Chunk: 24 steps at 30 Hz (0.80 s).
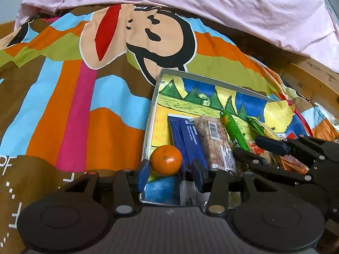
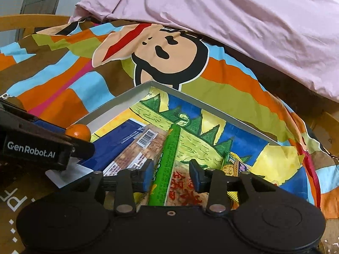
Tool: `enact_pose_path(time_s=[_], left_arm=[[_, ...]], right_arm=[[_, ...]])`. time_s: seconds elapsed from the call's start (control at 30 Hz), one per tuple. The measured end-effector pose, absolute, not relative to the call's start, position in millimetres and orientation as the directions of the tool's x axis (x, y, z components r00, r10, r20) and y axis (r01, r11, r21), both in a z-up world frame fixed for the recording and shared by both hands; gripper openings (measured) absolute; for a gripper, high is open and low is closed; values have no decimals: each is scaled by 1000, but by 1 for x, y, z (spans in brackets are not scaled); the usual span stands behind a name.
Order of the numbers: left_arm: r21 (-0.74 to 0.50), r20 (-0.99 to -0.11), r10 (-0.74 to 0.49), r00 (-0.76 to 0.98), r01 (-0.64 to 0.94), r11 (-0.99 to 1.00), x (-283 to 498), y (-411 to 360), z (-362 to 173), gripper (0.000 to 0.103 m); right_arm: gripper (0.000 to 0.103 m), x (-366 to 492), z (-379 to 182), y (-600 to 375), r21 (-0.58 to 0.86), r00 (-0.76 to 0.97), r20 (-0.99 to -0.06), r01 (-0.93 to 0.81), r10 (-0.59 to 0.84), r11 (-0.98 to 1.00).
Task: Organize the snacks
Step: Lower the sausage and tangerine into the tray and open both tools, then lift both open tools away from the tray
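Note:
A shallow box lid [image 1: 155, 91] with a painted picture inside lies on a bright cartoon bedsheet [image 1: 84, 80]. In it lie a blue packet [image 1: 186, 139], a clear packet of brown snacks [image 1: 218, 141], a green stick [image 1: 233, 129] and an orange-printed packet [image 2: 186, 188]. My left gripper [image 1: 169, 169] is open, its jaws on either side of an orange tangerine [image 1: 166, 159] at the lid's near left. My right gripper [image 2: 171, 173] is open over the green stick [image 2: 167, 165] and the printed packet, holding nothing. It also shows in the left wrist view [image 1: 264, 148].
A pink cloth [image 1: 211, 6] covers the far side of the bed. A wooden bed frame [image 1: 313, 74] runs along the right. A wooden chair back [image 2: 31, 22] and a door [image 2: 40, 0] stand at the far left in the right wrist view.

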State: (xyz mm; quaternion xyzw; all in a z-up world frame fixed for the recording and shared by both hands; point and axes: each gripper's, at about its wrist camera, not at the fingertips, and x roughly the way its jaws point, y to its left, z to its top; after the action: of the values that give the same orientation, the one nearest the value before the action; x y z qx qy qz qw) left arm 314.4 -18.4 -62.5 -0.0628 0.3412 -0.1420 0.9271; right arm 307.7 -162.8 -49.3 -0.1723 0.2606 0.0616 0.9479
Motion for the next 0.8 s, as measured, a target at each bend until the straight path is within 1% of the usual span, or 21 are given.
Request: enact_pose_path(time_s=[0.13,0.23,0.33,0.4,0.53,0.6,0.8], left_arm=[[-206,-614,-309,726,230,951,309,-18,-60,54],[-198,-608,-310,731,239,951,304,-19,-57,60],[-175,-595,-273,756,210,962,298,-18,-51,79],[-178,-583,-264,768,196,964,294,-13,-47,79],[-232,-565,-269,780,164,959,287,-2,-35,80],[-236,-551,-266,791,158,959,282,0,-28,82],[-218,-503,-255,826,164,962,257,-1,-5,90]], right_arm=[[44,302,-47,-164,-292,856,-516,-207,28,934],[49,297,-42,-168,-285,858,-513,-197,25,938],[56,289,-33,-175,-265,864,-502,-181,24,947],[60,283,-26,-181,-251,869,-494,-164,20,954],[66,268,-8,-193,-217,886,-464,-126,11,968],[71,259,2,-197,-200,896,-443,-110,11,974],[79,233,26,-206,-151,920,-392,-80,14,985]])
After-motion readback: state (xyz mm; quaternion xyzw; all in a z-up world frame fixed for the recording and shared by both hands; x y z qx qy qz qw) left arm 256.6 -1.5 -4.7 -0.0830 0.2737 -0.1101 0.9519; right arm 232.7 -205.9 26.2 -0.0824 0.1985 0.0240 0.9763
